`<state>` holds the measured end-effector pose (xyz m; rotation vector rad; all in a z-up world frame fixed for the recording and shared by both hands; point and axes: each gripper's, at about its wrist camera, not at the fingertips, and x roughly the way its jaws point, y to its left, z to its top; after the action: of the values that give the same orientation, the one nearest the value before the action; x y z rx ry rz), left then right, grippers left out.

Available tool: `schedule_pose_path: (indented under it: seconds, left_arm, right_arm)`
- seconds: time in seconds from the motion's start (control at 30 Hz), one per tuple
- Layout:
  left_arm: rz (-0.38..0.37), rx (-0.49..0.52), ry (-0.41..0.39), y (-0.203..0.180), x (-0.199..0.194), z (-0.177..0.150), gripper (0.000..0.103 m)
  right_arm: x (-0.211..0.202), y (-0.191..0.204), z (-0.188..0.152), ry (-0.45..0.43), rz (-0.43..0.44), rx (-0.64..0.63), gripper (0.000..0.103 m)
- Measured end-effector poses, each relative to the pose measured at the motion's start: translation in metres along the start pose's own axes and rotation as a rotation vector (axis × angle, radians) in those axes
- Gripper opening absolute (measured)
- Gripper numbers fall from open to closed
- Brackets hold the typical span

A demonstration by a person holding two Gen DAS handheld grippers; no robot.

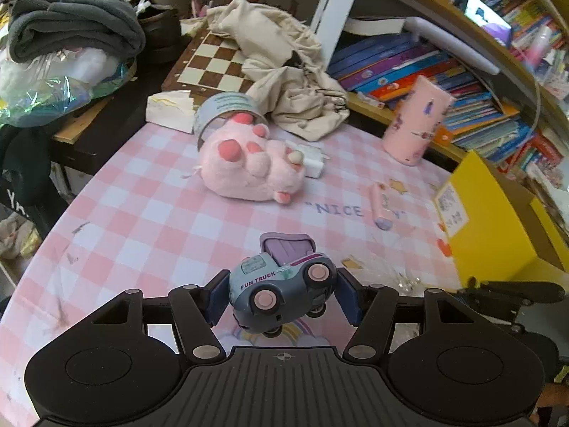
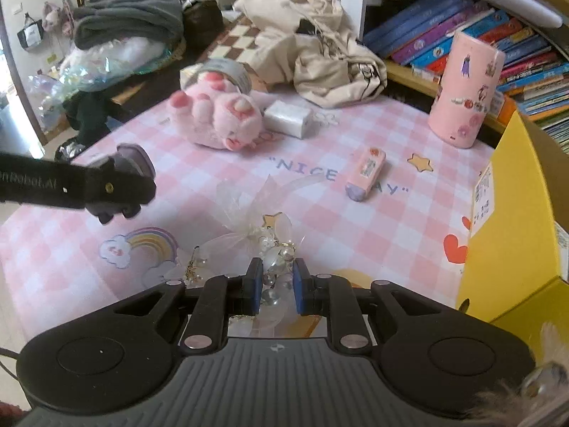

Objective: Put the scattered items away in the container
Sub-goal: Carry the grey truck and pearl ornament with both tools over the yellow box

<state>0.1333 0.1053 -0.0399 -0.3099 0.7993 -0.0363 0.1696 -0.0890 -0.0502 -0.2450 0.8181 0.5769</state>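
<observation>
My left gripper point(image 1: 281, 293) holds the toy truck point(image 1: 281, 288) between its pads, lifted above the checkered cloth point(image 1: 142, 213). My right gripper point(image 2: 278, 281) is closed narrow on the clear beaded pouch point(image 2: 263, 238). The yellow box point(image 2: 512, 213) stands right of my right jaws.

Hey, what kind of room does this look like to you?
Probably a child's bedroom or playroom at home: a shelf of colourful picture books, a pink plush toy on a pink checked table mat, and a chessboard under a pile of cloth.
</observation>
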Motion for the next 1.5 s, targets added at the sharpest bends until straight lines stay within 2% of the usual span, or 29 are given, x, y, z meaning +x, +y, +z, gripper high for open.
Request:
schedule_pose_path:
  seconds: [0.27,0.6,0.93,1.5]
  left_arm:
    - [-0.053,0.029,-0.037,-0.006,-0.029,-0.011,0.061]
    - [-0.109,0.030,-0.066,-0.007,-0.061,-0.029,0.061]
    - [-0.193,0.072,-0.087,-0.022,-0.084,-0.044,0.061]
    - [-0.348,0.160,-0.063,-0.073,-0.077,-0.046,0.061]
  right_arm:
    - [-0.034,0.012,-0.010,-0.050,-0.027,0.025,0.017]
    - [-0.069,0.030,-0.032,-0.083,-0.070,0.058,0.017]
    - [-0.104,0.043,-0.054,-0.106,-0.122,0.093,0.017]
    - [-0.152,0.008,-0.091,-0.123,-0.271,0.231,0.017]
